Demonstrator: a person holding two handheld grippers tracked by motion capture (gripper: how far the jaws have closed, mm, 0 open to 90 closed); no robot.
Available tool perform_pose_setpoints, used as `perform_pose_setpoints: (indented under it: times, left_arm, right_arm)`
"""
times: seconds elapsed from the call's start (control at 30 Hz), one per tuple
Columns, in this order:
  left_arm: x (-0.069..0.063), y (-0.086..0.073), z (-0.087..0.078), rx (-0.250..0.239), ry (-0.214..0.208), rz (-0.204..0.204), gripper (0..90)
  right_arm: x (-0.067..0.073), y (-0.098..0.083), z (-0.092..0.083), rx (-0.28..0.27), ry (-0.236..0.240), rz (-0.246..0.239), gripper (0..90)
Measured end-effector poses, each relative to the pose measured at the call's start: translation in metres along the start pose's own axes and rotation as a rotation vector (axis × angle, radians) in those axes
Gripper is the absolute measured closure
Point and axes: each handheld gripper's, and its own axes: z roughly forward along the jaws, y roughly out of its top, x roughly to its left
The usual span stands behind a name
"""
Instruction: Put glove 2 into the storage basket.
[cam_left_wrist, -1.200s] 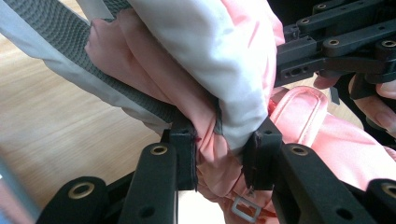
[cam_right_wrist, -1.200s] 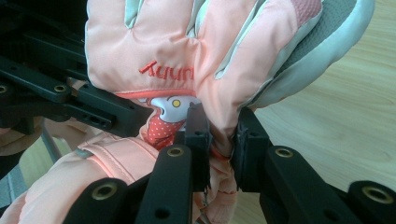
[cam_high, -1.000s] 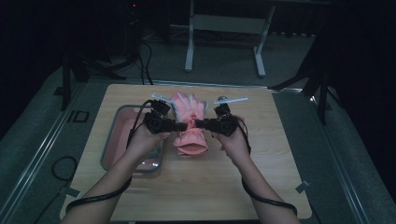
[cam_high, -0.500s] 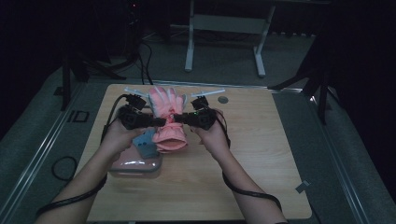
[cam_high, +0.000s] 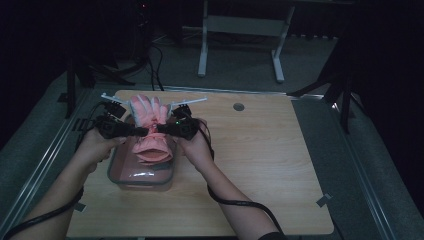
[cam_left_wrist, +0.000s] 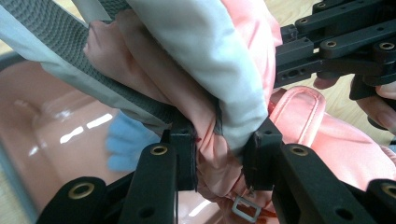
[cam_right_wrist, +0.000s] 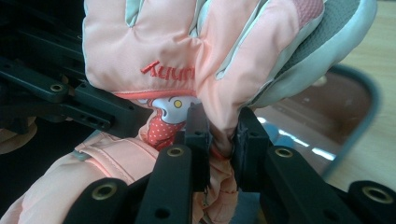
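the glove (cam_right_wrist: 154, 42) is soft, padded pink cloth with a faint sheen, pale grey trim and a rough grey knit patch. the container (cam_high: 142, 175) looks like smooth, glossy clear plastic. the worktop (cam_high: 270, 160) is matt light wood. the fingers (cam_left_wrist: 180, 154) are matt black.

glove (cam_high: 149, 131): carried leftward from mid-table to above the pink container (cam_high: 118, 170) | left gripper (cam_high: 139, 132), right gripper (cam_high: 154, 130): both shifted left with it | blue item in container: now covered in the high view
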Motion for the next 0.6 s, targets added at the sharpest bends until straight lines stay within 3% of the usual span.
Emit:
perform_pose_setpoints:
  times: [0.27, 0.6]
  left_arm:
    - [0.025, -0.021, 0.020, 0.049, -0.027, -0.025, 69.9]
    - [0.033, -0.042, 0.046, 0.097, -0.054, -0.038, 69.6]
  right_arm:
    - [-0.003, -0.020, 0.033, 0.049, -0.015, 0.037, 78.2]
    - [-0.010, -0.042, 0.048, 0.138, -0.044, 0.047, 77.7]
